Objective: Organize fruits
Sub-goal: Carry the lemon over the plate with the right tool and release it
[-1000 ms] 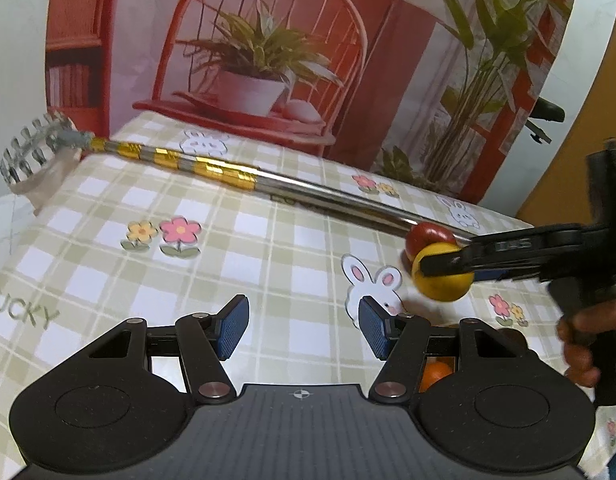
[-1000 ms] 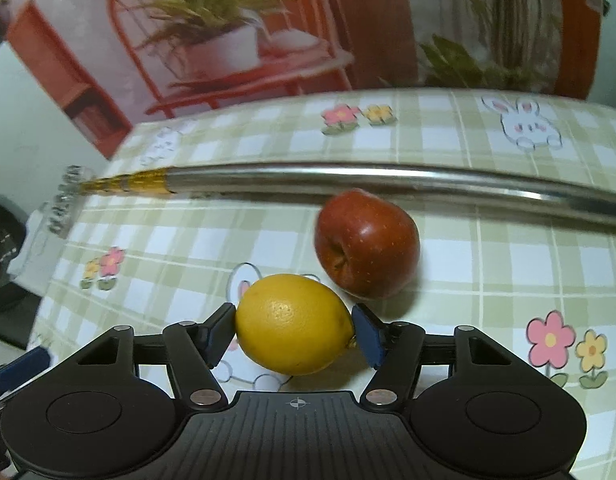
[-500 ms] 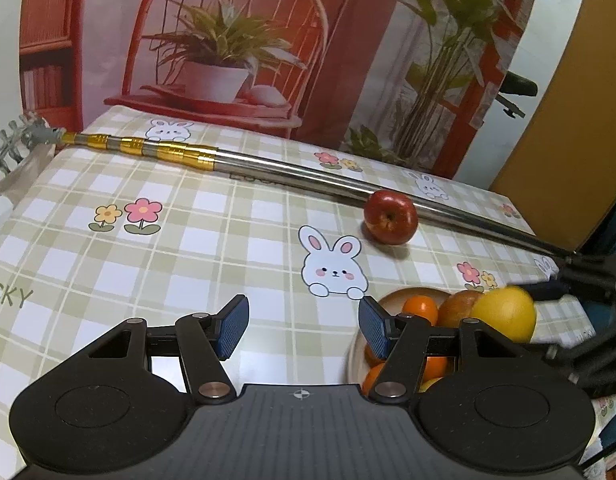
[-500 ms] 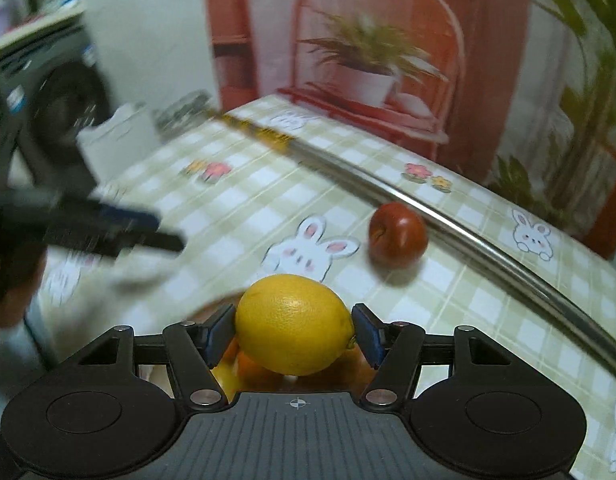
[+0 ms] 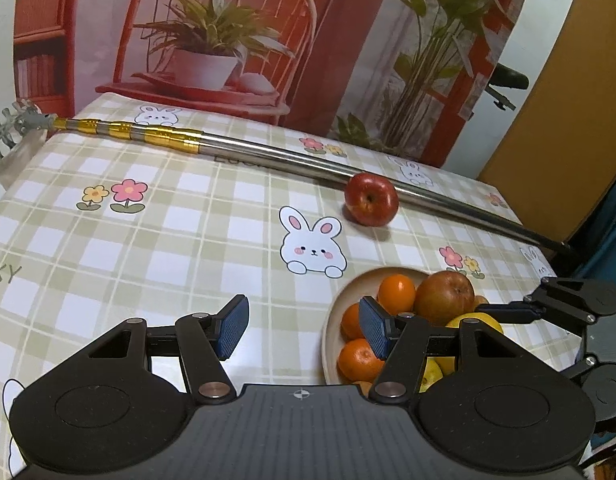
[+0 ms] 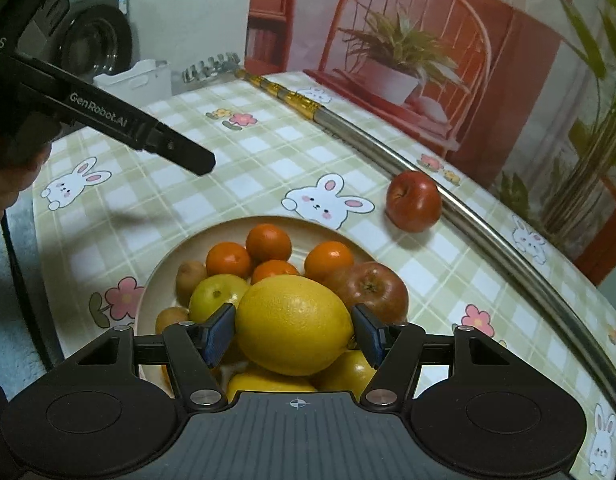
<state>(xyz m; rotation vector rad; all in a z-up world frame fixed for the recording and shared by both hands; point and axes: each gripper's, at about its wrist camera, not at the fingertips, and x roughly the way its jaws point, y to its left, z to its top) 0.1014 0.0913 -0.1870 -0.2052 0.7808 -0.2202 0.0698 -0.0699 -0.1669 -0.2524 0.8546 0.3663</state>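
The right gripper (image 6: 294, 330) clamps a lemon (image 6: 294, 324) over the heaped bowl (image 6: 164, 264) (left gripper (image 5: 304, 332) gaping, empty); released there, it may roll off.

White lettering "GenRobot.AI" runs along the arm of my left gripper (image 6: 108, 114), and "DAS" shows at its body's edge. The tablecloth (image 5: 180, 240) carries grey letters "CKY" at its left edge; the print under the pole is unreadable

A metal pole (image 5: 292, 156) lies across the checked tablecloth (image 5: 156, 248).
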